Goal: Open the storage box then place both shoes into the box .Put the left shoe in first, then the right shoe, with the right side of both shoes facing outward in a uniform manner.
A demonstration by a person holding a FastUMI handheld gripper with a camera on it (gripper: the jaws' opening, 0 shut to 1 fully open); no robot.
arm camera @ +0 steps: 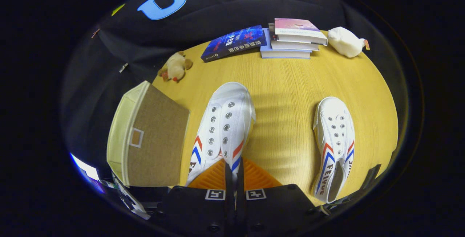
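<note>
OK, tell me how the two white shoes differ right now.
The nearer shoe is clamped by its side wall between the fingers; the other shoe lies free on the table, off to the right. The gripped shoe looks raised and tilted; the free one rests flat on its sole. Both are white, unlaced, with red and blue stripes.
</note>
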